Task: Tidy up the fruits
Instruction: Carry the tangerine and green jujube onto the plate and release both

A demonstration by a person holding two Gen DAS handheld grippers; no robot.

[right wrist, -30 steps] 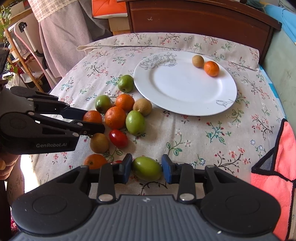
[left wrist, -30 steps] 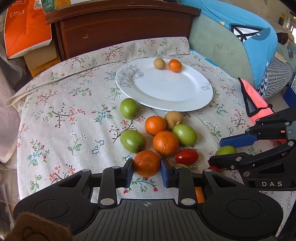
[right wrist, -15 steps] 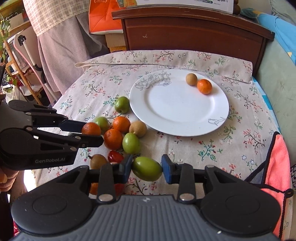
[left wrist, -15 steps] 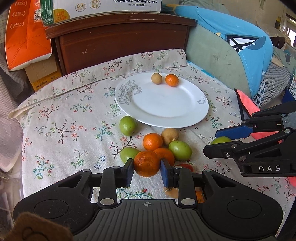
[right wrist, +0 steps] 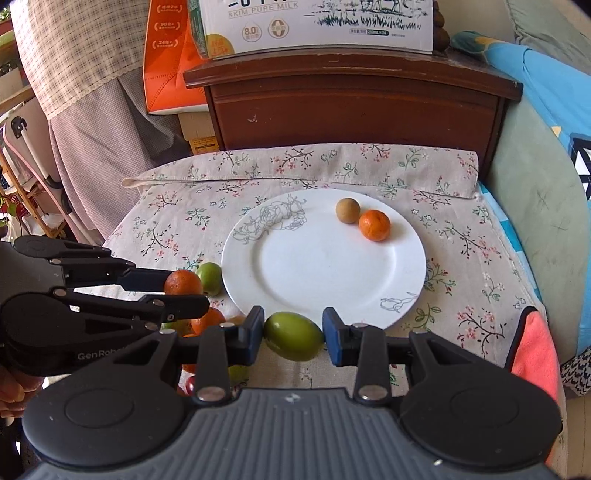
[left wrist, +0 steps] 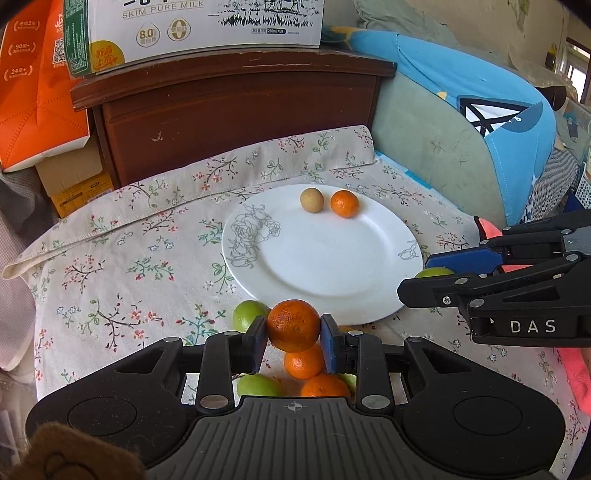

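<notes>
A white plate (left wrist: pixel 325 266) (right wrist: pixel 325 266) lies on the flowered cloth with a small tan fruit (left wrist: pixel 312 199) (right wrist: pixel 347 210) and a small orange (left wrist: pixel 344 204) (right wrist: pixel 374 225) at its far rim. My left gripper (left wrist: pixel 293 332) (right wrist: pixel 184 291) is shut on an orange (left wrist: pixel 293 325) (right wrist: pixel 183 282), lifted off the cloth at the plate's near left edge. My right gripper (right wrist: pixel 293 334) (left wrist: pixel 424 275) is shut on a green fruit (right wrist: pixel 293 336) (left wrist: pixel 432 272), held above the cloth at the plate's near edge. More oranges (left wrist: pixel 303 363) and green fruits (left wrist: pixel 249 314) lie below, partly hidden.
A dark wooden cabinet (left wrist: pixel 236 110) with a milk carton box (left wrist: pixel 192 26) stands behind the table. An orange bag (left wrist: pixel 33 85) is at the far left. A blue and green cushion (left wrist: pixel 461 122) and a pink cloth (right wrist: pixel 535 354) lie on the right.
Both grippers have risen with their fruits and come closer to the plate. The pile of fruit has dropped lower in both views.
</notes>
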